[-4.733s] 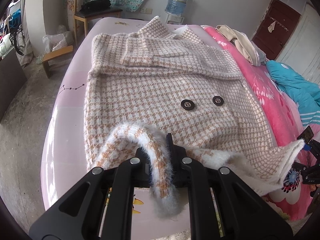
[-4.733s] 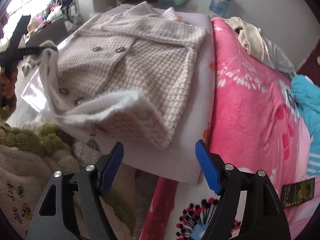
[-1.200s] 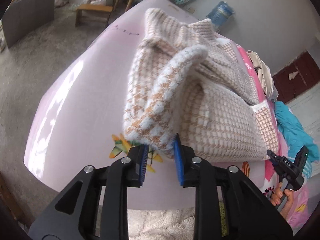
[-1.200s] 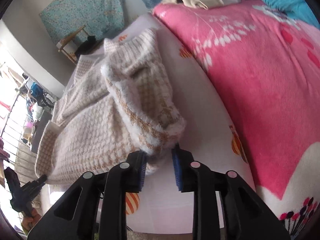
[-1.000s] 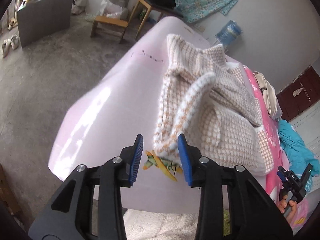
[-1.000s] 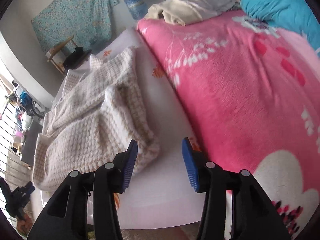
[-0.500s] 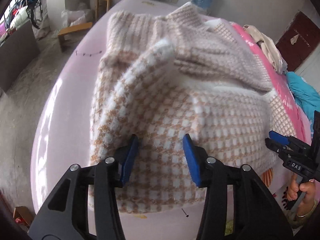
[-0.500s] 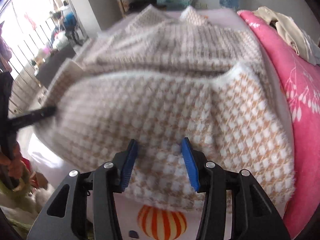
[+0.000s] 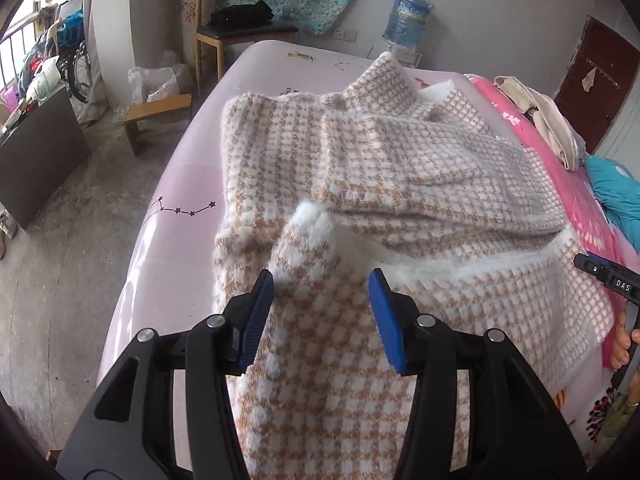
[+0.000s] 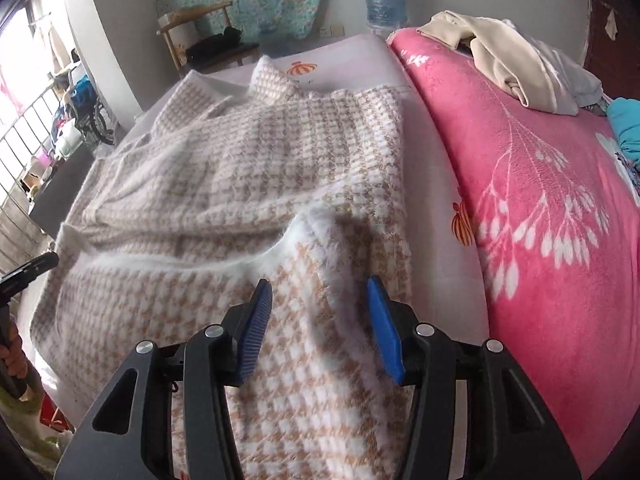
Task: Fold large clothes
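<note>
My left gripper (image 9: 321, 280) has just been opening, my right gripper (image 10: 319, 286) gapes too, folded coat (image 9: 400, 168) beneath both, unclamped

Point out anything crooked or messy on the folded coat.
The coat's folded-up bottom flap lies uneven: one corner sticks up in a peak and its fuzzy white lining shows along the edge. Both the left gripper and the right gripper are open above it.
</note>
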